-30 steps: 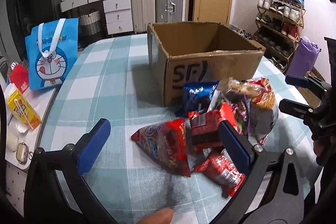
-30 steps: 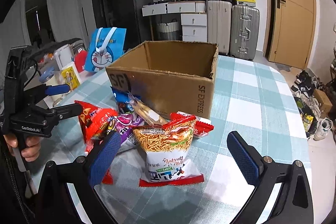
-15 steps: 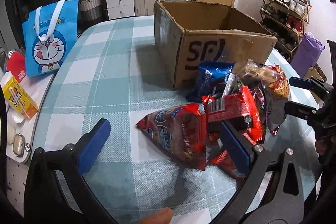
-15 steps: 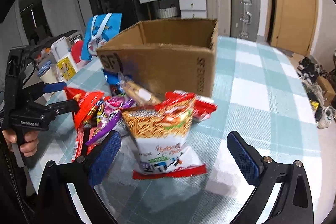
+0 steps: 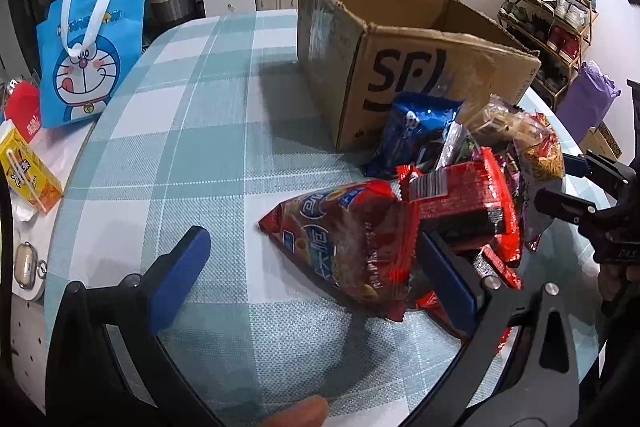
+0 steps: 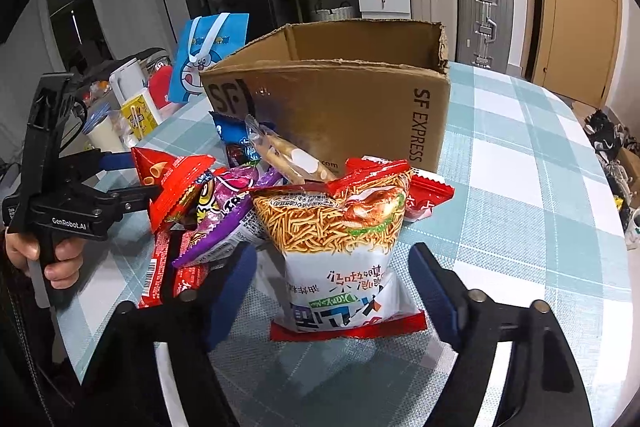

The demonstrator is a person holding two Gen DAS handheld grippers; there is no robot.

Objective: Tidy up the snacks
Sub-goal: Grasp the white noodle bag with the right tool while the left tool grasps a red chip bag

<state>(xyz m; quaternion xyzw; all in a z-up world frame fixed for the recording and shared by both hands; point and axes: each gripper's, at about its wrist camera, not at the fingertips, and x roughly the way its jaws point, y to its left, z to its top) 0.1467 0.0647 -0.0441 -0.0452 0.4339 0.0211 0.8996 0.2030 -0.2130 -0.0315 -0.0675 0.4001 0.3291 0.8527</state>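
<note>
The right hand-held gripper (image 6: 334,291) is closing around a glossy, crinkled noodle bag (image 6: 340,251); the left hand-held gripper (image 5: 316,271) gapes beside a shiny red pouch (image 5: 348,243).

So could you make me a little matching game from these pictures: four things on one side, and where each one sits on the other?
Things:
1. noodle snack bag
2. cardboard box
3. blue cartoon bag
4. red chip bag

Places:
A. standing beyond the table's edge
B. between the right tongs, which are closing
C. behind the snack pile, open on top
D. between the left tongs, on the checked cloth

Pairs: 1-B, 2-C, 3-A, 4-D
</note>
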